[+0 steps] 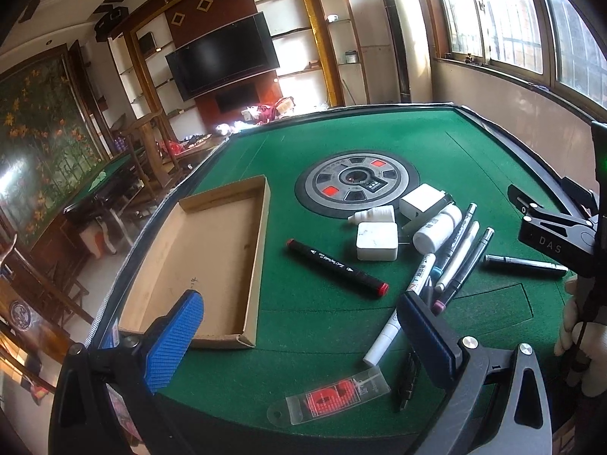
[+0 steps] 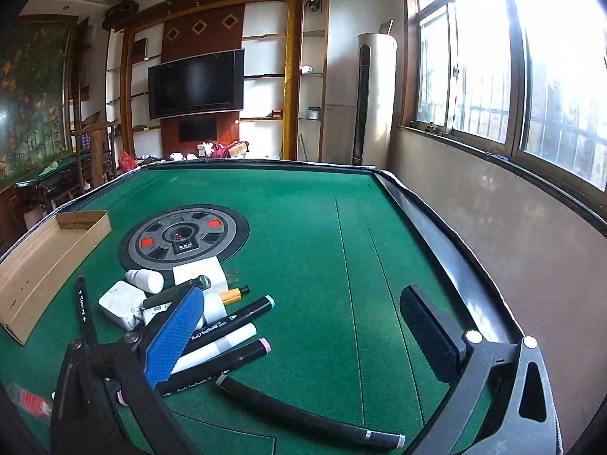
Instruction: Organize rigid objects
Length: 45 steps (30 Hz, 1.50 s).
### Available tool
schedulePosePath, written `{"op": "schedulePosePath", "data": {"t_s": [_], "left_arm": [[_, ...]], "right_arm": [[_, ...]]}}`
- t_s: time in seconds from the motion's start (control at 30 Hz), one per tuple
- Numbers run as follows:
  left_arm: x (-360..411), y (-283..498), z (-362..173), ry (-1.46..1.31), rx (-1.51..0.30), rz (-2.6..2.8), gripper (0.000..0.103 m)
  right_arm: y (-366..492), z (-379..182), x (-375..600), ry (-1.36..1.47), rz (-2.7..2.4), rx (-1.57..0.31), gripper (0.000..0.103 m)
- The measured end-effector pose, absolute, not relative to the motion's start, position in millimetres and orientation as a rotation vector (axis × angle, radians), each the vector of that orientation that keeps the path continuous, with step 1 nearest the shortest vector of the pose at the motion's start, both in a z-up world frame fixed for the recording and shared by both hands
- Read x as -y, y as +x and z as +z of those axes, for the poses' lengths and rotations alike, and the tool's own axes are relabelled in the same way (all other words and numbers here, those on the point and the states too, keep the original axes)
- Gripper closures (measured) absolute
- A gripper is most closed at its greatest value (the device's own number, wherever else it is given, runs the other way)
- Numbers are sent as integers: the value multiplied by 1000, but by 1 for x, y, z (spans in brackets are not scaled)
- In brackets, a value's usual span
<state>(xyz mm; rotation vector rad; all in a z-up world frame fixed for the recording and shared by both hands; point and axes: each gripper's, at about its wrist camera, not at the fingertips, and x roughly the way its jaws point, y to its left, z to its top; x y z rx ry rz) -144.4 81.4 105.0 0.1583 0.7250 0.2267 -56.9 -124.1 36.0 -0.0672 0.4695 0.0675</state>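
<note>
An empty shallow cardboard tray point(image 1: 212, 250) point(image 2: 49, 254) lies on the left of the green felt table point(image 1: 341, 144). To its right a black marker with red caps point(image 1: 337, 269) lies alone. Beyond it sits a pile: two white chargers point(image 1: 377, 240) point(image 2: 121, 305), small white bottles point(image 1: 436, 231) point(image 2: 146, 278) and several markers point(image 1: 459, 258) point(image 2: 227, 337). A single black pen point(image 1: 525, 265) point(image 2: 307, 411) lies apart, at the right in the left wrist view. My left gripper point(image 1: 299, 333) hovers open over the near edge. My right gripper point(image 2: 303, 337) is open above the markers and pen.
A clear packet with red print point(image 1: 334, 398) point(image 2: 28, 402) and a small black clip point(image 1: 408, 379) lie near the front edge. A round grey console point(image 1: 356, 182) point(image 2: 184, 237) sits in the table's centre. The right gripper's body point(image 1: 557, 227) shows at the left view's right edge.
</note>
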Motion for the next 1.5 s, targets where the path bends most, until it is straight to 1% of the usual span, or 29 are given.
{"op": "schedulePosePath", "data": {"t_s": [0.6,1.5], "left_arm": [[-90,-138,86,159,-778,271,0],[-94,-137,78,149,-810,258,0]], "right_arm": [[-46,23,126,-35,42,-534,0],[-46,17,124,-30,38,-550,0]]}}
